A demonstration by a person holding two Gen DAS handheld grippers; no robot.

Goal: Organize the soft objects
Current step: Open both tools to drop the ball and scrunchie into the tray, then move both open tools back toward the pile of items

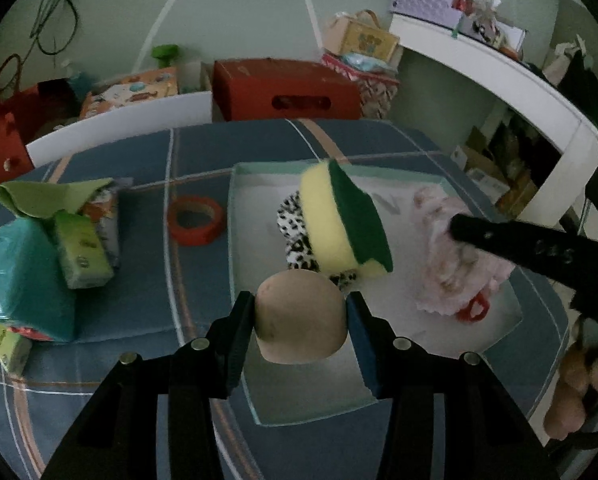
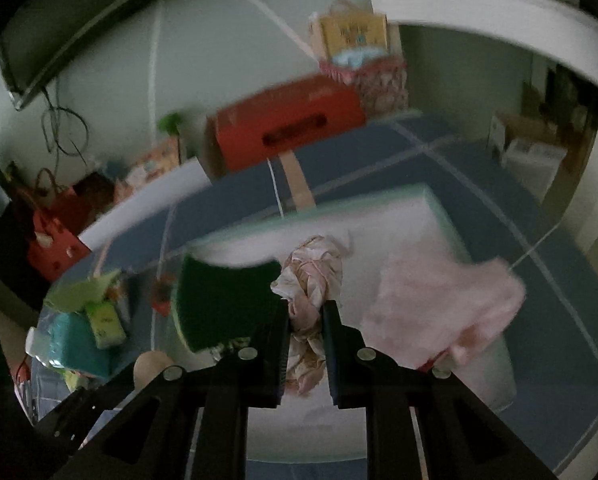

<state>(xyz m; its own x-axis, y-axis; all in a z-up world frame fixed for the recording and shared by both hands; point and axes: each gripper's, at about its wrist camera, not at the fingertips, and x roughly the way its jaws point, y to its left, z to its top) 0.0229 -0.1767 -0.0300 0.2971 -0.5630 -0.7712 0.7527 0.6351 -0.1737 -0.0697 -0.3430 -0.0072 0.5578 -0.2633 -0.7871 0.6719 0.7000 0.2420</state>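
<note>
My left gripper [image 1: 301, 304] is shut on a tan foam puff [image 1: 301, 316], held over the near edge of a shallow white tray [image 1: 235, 248] with mint rims. Inside the tray a yellow-and-green sponge [image 1: 345, 220] leans on a leopard-print soft thing [image 1: 295, 224], and a pink fluffy cloth [image 1: 455, 276] lies to the right. In the right wrist view my right gripper [image 2: 305, 312] is shut on a crumpled pale floral cloth [image 2: 313, 276], above the tray [image 2: 439, 208]. The sponge [image 2: 227, 304] shows its green side at the left, the pink cloth [image 2: 443, 304] at the right.
A roll of red tape [image 1: 195, 220] lies on the blue checked cover left of the tray. Further left sits a heap of teal and green packets [image 1: 39, 264]. A red box [image 1: 285, 90] and bags stand behind; a white shelf [image 1: 519, 80] curves at the right.
</note>
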